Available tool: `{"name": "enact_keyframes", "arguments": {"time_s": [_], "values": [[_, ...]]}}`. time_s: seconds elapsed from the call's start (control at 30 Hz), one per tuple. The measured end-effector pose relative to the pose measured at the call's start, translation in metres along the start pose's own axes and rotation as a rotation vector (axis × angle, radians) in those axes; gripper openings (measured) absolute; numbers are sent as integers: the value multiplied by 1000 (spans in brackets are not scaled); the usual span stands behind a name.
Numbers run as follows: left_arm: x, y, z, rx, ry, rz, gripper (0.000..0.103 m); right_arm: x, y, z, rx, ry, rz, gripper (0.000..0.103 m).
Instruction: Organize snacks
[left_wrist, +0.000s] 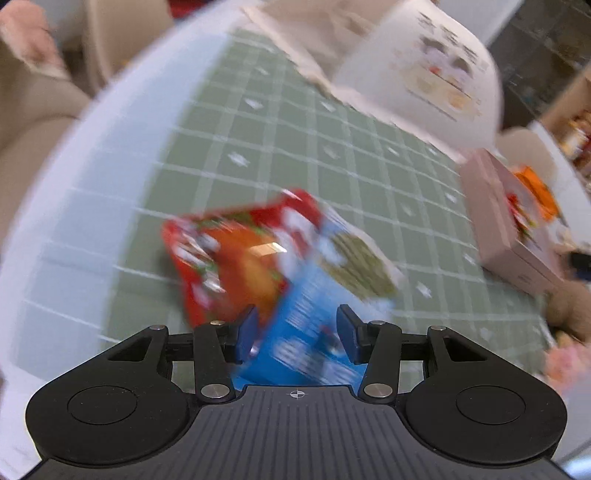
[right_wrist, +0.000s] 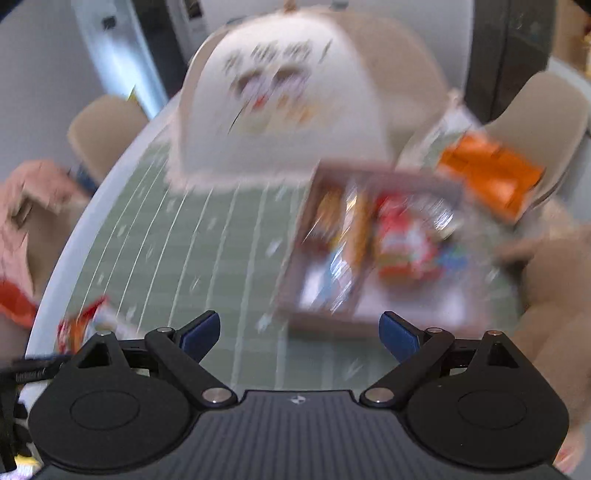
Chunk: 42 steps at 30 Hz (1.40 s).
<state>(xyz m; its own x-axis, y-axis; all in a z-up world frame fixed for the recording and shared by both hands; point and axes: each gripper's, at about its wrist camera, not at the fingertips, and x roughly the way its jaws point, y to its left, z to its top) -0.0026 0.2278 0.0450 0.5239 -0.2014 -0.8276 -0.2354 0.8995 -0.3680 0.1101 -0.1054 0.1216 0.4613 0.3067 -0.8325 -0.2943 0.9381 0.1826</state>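
In the left wrist view a blue snack packet (left_wrist: 314, 310) and a red and orange snack packet (left_wrist: 236, 258) lie on the green grid mat (left_wrist: 295, 140). My left gripper (left_wrist: 299, 332) is open, its blue pads on either side of the blue packet's near end, not closed on it. In the right wrist view my right gripper (right_wrist: 299, 332) is open and empty above the mat (right_wrist: 207, 258). Ahead of it to the right is a pink box (right_wrist: 332, 317) holding several snack packets, with an orange packet (right_wrist: 487, 177) at its far corner. Both views are blurred.
A large white carton with printed pictures (right_wrist: 280, 110) stands at the back of the mat and shows in the left wrist view (left_wrist: 424, 74). The pink box sits at the right there (left_wrist: 498, 229). Beige chairs (right_wrist: 107, 125) surround the round white table (left_wrist: 74, 206). A red packet (right_wrist: 81, 325) lies left.
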Motion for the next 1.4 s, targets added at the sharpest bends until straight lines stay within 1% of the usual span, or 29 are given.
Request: {"name": "enact_keyframes", "arguments": {"time_s": [0.1,0.13,0.17,0.2,0.23,0.33,0.4,0.47,0.53,0.63,0.7,0.73,0.8,0.83,0.9,0.93,1.0,1.07,1.13,1.2,1.27,1.33,1.4], "values": [[11,-6,0,47,93,-109,51,29,35,-28,45,83,144,94],[10,-6,2,54,104,-134,51,40,52,-36,39,115,195,94],[4,-5,4,58,90,-140,50,50,69,-41,23,137,227,94],[-4,-1,7,60,63,-132,50,59,87,-44,7,148,240,94],[-12,3,12,60,31,-107,50,70,104,-44,-6,153,234,94],[-40,25,33,67,-70,17,50,88,143,-42,-31,154,220,94],[-48,39,47,66,-112,71,50,96,163,-40,-74,133,182,94],[-49,52,58,61,-139,84,50,104,180,-39,-145,127,133,94],[-45,64,61,50,-147,72,50,110,187,-41,-204,147,74,94],[-25,68,63,69,-128,22,50,110,174,-51,-214,154,14,94],[-10,65,67,99,-115,3,50,101,151,-58,-178,155,-11,93],[0,62,71,119,-103,-5,50,96,137,-63,-162,149,-39,93],[16,55,75,146,-70,4,48,85,109,-68,-118,138,-107,93],[20,53,74,156,-51,0,47,81,97,-69,-98,140,-135,93],[25,43,68,170,-27,-23,46,71,72,-72,-64,139,-165,93],[24,38,63,163,-23,-32,45,66,61,-74,-53,136,-182,93],[22,28,49,101,10,-72,45,55,49,-77,-51,120,-214,93],[23,15,32,25,65,-154,46,42,47,-80,-68,92,-203,93],[25,-2,17,11,98,-201,46,30,50,-84,-89,75,-163,93],[23,-16,3,12,114,-229,46,27,58,-85,-91,77,-109,93],[15,-21,-5,23,99,-216,46,26,68,-87,-88,74,-53,93],[3,-19,-7,35,51,-151,46,25,78,-89,-101,68,-7,93],[-8,-11,-3,12,5,-80,46,27,92,-90,-125,77,30,93]]}}
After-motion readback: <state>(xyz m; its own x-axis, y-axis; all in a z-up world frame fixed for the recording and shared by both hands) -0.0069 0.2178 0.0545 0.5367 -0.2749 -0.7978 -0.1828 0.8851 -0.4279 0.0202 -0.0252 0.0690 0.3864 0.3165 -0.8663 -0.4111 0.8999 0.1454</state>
